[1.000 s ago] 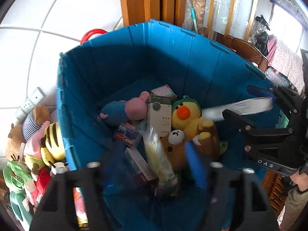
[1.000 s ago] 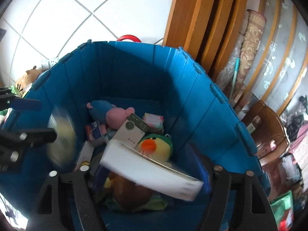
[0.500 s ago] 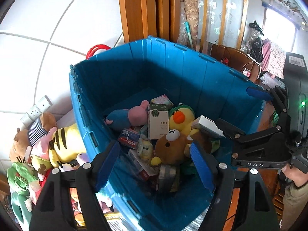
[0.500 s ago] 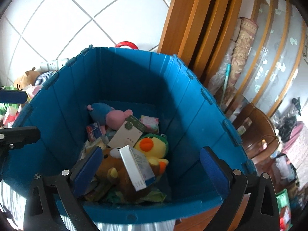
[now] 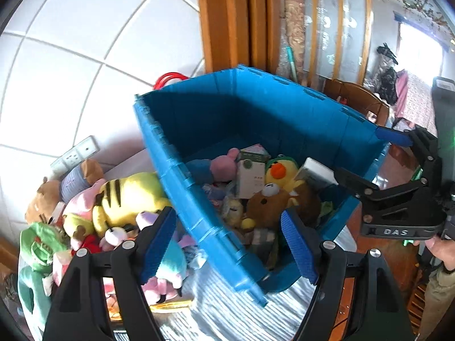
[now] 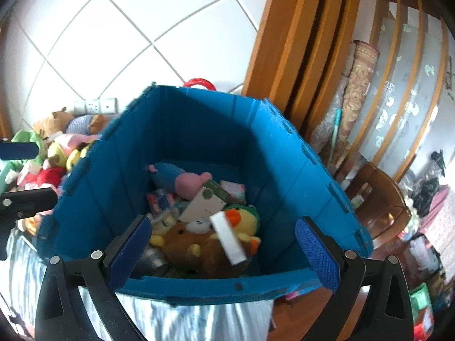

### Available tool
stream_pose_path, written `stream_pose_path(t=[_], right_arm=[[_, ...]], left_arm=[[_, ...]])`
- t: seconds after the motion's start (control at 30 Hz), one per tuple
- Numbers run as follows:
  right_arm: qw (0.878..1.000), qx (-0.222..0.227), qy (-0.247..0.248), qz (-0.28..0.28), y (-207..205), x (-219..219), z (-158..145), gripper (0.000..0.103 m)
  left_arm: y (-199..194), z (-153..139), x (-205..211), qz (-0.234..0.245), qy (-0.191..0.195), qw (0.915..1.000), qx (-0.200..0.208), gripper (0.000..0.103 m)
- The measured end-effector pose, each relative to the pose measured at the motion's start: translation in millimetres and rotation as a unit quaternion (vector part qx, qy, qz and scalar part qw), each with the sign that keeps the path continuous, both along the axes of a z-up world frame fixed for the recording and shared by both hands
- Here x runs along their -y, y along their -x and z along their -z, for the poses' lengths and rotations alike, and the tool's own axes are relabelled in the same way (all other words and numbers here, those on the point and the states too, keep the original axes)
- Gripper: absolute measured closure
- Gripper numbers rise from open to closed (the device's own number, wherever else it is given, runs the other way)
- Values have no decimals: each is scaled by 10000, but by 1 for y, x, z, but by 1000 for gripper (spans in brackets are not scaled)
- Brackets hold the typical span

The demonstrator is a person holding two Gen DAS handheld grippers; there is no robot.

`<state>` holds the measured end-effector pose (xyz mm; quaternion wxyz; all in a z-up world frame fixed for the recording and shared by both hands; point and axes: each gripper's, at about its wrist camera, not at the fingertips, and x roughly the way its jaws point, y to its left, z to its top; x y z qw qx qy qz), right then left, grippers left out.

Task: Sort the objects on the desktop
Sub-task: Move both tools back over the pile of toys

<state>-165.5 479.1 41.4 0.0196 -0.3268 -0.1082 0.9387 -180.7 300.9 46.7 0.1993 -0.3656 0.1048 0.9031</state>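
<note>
A blue plastic crate point(image 5: 199, 213) point(image 6: 298, 182) holds a heap of things: a brown bear plush point(image 5: 267, 204) point(image 6: 187, 241), a yellow duck plush point(image 5: 280, 170) point(image 6: 244, 220), a pink and blue plush point(image 6: 176, 179), a white box point(image 6: 229, 238) point(image 5: 315, 172) and other small boxes. My left gripper point(image 5: 230, 244) is open and empty, held over the crate's near left corner. My right gripper point(image 6: 223, 253) is open and empty, held in front of the crate's near rim; it also shows in the left wrist view point(image 5: 395, 176).
A pile of plush toys point(image 5: 119, 199) point(image 6: 54, 153) lies left of the crate against a white tiled wall. A striped cloth point(image 6: 199, 321) covers the surface under the crate. A wooden door frame point(image 6: 298, 42) and a wooden chair point(image 6: 378, 196) stand behind and to the right.
Both grippers let go of what they held: the white box and a yellowish packet dropped into the crate. Both grippers have since pulled up and back from the crate, open.
</note>
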Motion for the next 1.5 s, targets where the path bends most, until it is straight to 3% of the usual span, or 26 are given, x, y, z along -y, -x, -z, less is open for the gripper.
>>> stream_pose_path(t=[0.33, 0.63, 1.07, 1.5], right_arm=[[9986, -80, 233, -473, -9, 56, -2, 1], [9950, -203, 388, -899, -15, 114, -8, 0], [9873, -137, 579, -1473, -14, 193, 2, 0], [9776, -60, 788, -1949, -6, 257, 21, 0]], left_arm=[[-10, 14, 74, -720, -61, 9974, -43, 27], [-17, 30, 149, -1414, -80, 9899, 0, 27], [-28, 54, 244, -2232, -89, 9745, 197, 27], [-49, 76, 334, -3058, -44, 9517, 282, 27]])
